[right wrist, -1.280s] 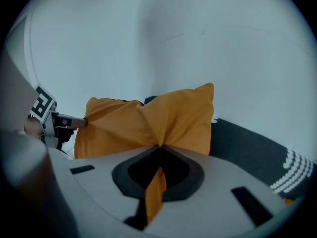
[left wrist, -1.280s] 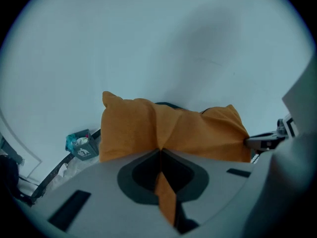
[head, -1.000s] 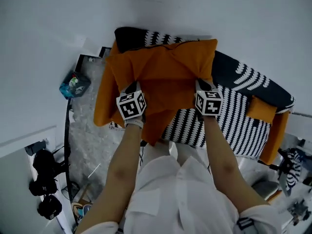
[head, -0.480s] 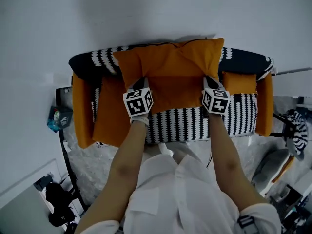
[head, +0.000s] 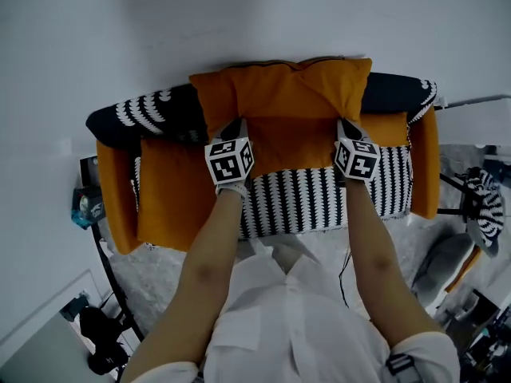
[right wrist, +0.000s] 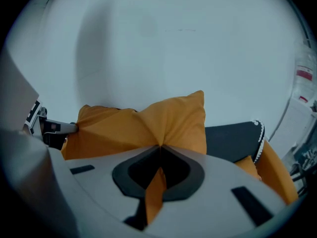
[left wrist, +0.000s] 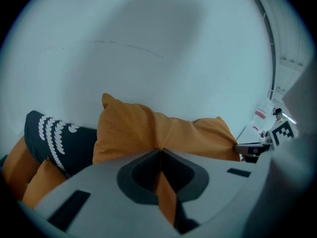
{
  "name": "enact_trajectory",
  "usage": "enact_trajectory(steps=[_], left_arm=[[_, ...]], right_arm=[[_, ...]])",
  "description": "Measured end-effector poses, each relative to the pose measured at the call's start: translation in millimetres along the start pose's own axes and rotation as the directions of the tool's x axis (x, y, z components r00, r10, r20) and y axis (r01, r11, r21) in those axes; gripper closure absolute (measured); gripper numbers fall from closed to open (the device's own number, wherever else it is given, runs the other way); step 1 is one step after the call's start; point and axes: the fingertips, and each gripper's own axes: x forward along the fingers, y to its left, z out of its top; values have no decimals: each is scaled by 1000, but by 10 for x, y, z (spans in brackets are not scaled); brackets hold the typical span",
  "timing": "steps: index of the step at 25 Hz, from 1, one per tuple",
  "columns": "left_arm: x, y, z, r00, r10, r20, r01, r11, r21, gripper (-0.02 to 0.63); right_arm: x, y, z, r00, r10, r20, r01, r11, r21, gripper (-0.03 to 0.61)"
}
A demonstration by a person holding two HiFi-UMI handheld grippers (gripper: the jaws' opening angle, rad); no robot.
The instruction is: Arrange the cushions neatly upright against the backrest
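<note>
A large orange cushion (head: 279, 106) hangs over the middle of the sofa, in front of its dark backrest (head: 152, 114). My left gripper (head: 234, 128) is shut on the cushion's lower left part, and orange cloth (left wrist: 166, 195) shows pinched between its jaws. My right gripper (head: 345, 126) is shut on the lower right part in the same way, with a fold (right wrist: 154, 190) caught in it. Each gripper view shows the cushion (left wrist: 143, 130) (right wrist: 148, 123) bunched ahead of the jaws against the white wall. A second orange cushion (head: 172, 190) lies on the seat at the left.
The sofa has a black-and-white striped seat (head: 319, 194) and orange armrests (head: 114, 194) (head: 425, 166). A small orange cushion (head: 387, 128) sits at the right end. A white wall stands behind. Black stands (head: 104, 349) and other gear (head: 479, 206) stand on the floor at both sides.
The view has swung so that the whole sofa sits square below me. Both grippers carried the orange cushion up and back towards the backrest, and it now hangs flatter between them.
</note>
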Motion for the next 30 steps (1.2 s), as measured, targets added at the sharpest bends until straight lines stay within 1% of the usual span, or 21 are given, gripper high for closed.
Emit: enact_trajectory(steps=[5,7,11,14,16,18,24,30], left_arm=[[279,132,-308,998,48,-44,-49,998,-39,588],[372,214,-467,995,60,-83,-65,997,-49,588],[464,325,-754,984,78,-162,-89,994,-61,588],[505,382,-959,970,79,-230,-96,993,-63,588],[544,410,-1106,955,78,-287,-97,994,-53,584],[590,416,-1216,943,73,-326,-93,995,-45,583],[690,440,-1272,939,63,-338,-80,996,-36,569],[723,328,-1299,937,66,-343,-70,998,2,544]], right_arm=[[325,-84,-336,996,39,-74,-40,999,-9,560],[436,-90,-485,993,50,-110,-52,999,-13,558],[540,-92,-783,983,59,-172,-57,998,16,561],[564,-99,-958,975,63,-211,-59,998,27,560],[598,-125,-1068,966,65,-251,-57,998,40,558],[638,-165,-1162,955,65,-288,-53,997,49,557],[740,-219,-1286,945,53,-322,-37,998,56,549],[705,-391,-1329,945,13,-327,4,999,51,504]])
